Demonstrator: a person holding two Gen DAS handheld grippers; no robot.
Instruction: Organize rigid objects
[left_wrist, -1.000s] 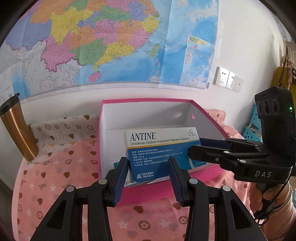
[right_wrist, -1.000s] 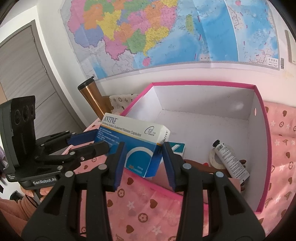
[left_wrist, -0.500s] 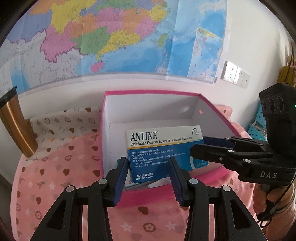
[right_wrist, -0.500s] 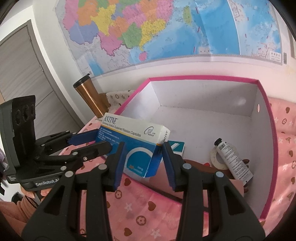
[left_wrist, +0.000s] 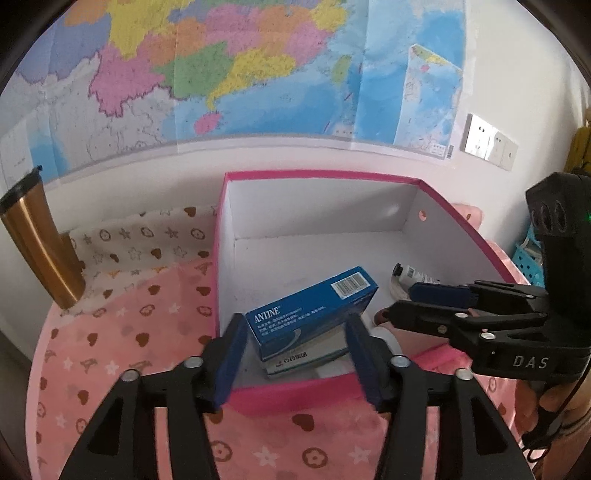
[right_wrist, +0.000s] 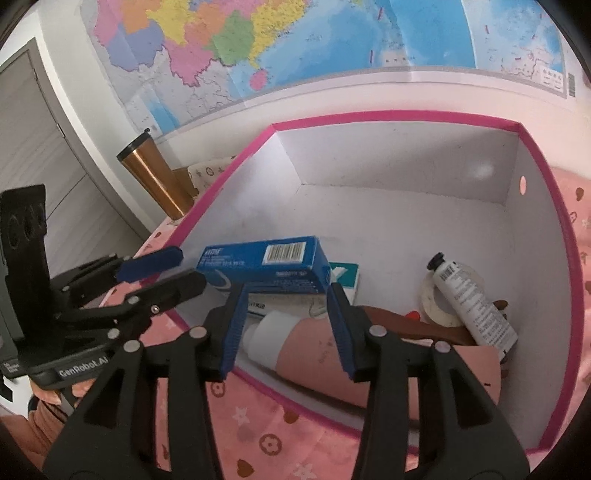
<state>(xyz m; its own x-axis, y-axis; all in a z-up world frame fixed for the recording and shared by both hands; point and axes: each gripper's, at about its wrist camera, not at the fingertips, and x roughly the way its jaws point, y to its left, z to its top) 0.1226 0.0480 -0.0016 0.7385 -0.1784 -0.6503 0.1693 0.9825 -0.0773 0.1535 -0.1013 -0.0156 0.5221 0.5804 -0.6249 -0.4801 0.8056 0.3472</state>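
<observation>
A blue ANTINE medicine box (left_wrist: 314, 310) lies inside the pink-rimmed white storage box (left_wrist: 317, 177), resting on a white and green carton (left_wrist: 295, 360). It also shows in the right wrist view (right_wrist: 266, 266). My left gripper (left_wrist: 297, 363) is open at the box's near rim, its fingers on either side of the blue box, apart from it. My right gripper (right_wrist: 286, 328) is open just over the near rim, not gripping the blue box. The storage box (right_wrist: 546, 295) also holds a white tube (right_wrist: 472, 306), a tape roll (right_wrist: 432, 306) and a pink tube (right_wrist: 314, 350).
A copper tumbler (left_wrist: 37, 240) stands at the back left on the pink patterned cloth (left_wrist: 122, 339). A map (left_wrist: 221, 74) covers the wall behind. A wall socket (left_wrist: 487, 142) and a blue basket (left_wrist: 528, 262) are at the right.
The blue ANTINE box was upright between my right gripper's fingers; now it lies flat in the storage box, released. Both grippers have opened wider and tilted down over the box.
</observation>
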